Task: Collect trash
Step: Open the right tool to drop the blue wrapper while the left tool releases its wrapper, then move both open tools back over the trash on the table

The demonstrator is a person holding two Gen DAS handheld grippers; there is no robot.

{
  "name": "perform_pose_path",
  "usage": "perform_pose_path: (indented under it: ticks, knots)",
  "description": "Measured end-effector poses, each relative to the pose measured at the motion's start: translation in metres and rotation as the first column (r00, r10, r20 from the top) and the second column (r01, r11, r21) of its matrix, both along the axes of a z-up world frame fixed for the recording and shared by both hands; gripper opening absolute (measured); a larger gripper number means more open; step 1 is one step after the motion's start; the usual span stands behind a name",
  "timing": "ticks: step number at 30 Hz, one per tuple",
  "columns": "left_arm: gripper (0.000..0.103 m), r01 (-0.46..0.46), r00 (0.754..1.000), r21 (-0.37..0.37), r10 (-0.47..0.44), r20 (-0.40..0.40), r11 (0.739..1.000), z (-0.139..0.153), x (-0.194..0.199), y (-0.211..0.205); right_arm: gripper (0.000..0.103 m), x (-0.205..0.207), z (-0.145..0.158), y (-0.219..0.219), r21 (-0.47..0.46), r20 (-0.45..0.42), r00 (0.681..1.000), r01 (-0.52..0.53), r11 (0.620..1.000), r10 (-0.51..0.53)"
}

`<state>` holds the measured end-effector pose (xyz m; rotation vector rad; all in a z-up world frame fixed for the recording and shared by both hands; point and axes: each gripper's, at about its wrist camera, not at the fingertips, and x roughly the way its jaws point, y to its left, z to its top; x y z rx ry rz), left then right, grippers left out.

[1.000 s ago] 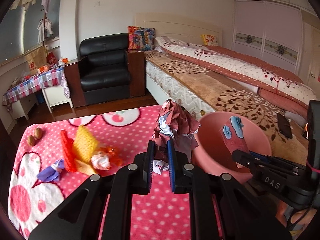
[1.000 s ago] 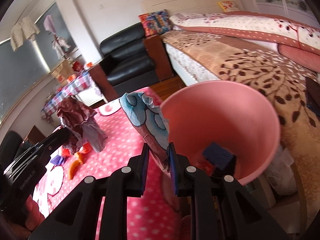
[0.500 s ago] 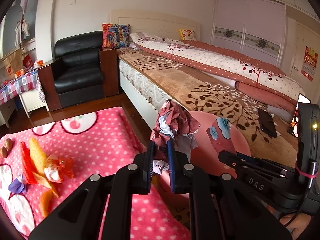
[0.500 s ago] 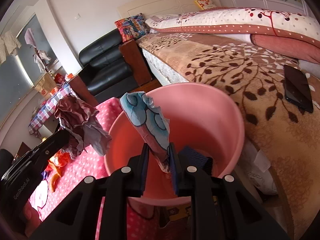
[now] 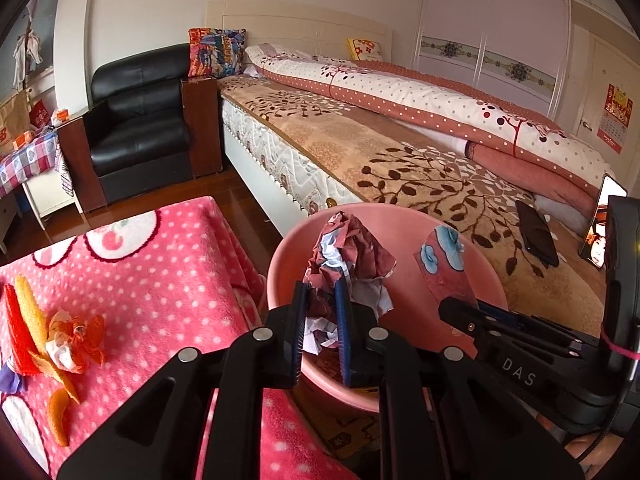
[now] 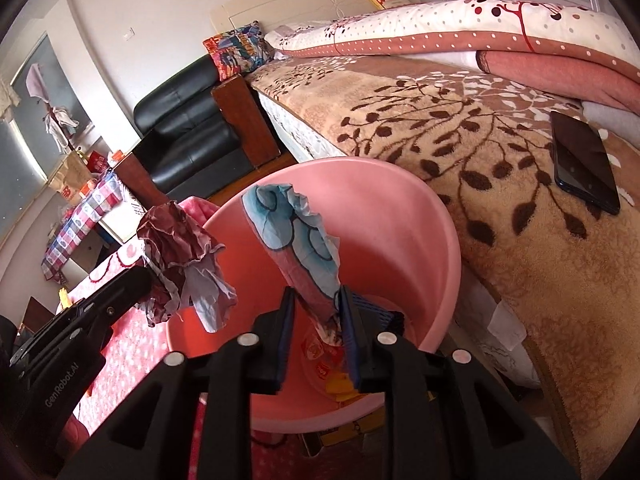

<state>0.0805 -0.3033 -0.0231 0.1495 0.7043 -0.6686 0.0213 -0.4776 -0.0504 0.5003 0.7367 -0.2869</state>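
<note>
Since both claws hang over the mouth of the pink bucket (image 6: 400,184), the step in hand is, by my reading, the drop. The right claw (image 6: 316,294) has just been opening: the blue-and-red wrapper (image 6: 296,240) stands upright between its pads, leaning on one of them with a gap at the other, so it is loose rather than pinched. The left claw (image 5: 321,292) has also just been easing apart, yet the crumpled maroon paper (image 5: 352,248) fills the space between its pads and touches both, so it is pinched there, if lightly.

To do this well, spread each claw fully before pulling away. The wrapper is long and may cling to the pad it leans on. The paper wad bulges above and to the side of the left claw, near the bucket's rim. Keeping that claw over the middle of the opening should stop the wad falling outside. A small shake may be needed if either piece sticks.

Below the right claw, bits of red and yellow trash (image 6: 320,360) already lie on the bucket's bottom. To the left of the left claw, orange peel and scraps (image 5: 60,336) wait on the pink dotted tabletop (image 5: 160,280). Beyond the bucket lies the bed (image 5: 400,168).

Both claws tilt downward, side by side and near each other. The hands holding them are mostly hidden.
</note>
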Motion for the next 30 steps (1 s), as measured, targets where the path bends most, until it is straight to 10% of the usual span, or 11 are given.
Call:
perform_pose_path:
  ticks: [7,30]
  knots:
    - [0.033,0.024,1.0,0.002,-0.024,-0.013,1.0,0.002,0.002,-0.003,0.044,-0.002,0.002,-0.001,-0.009,0.003,1.0,0.003,1.0,-0.003]
    - [0.033,-0.152,0.985,0.03,0.149,0.09,0.988,0.035,-0.052,0.092,0.053,-0.044,0.047,0.098,-0.079,0.135,0.979,-0.142,0.987,0.152]
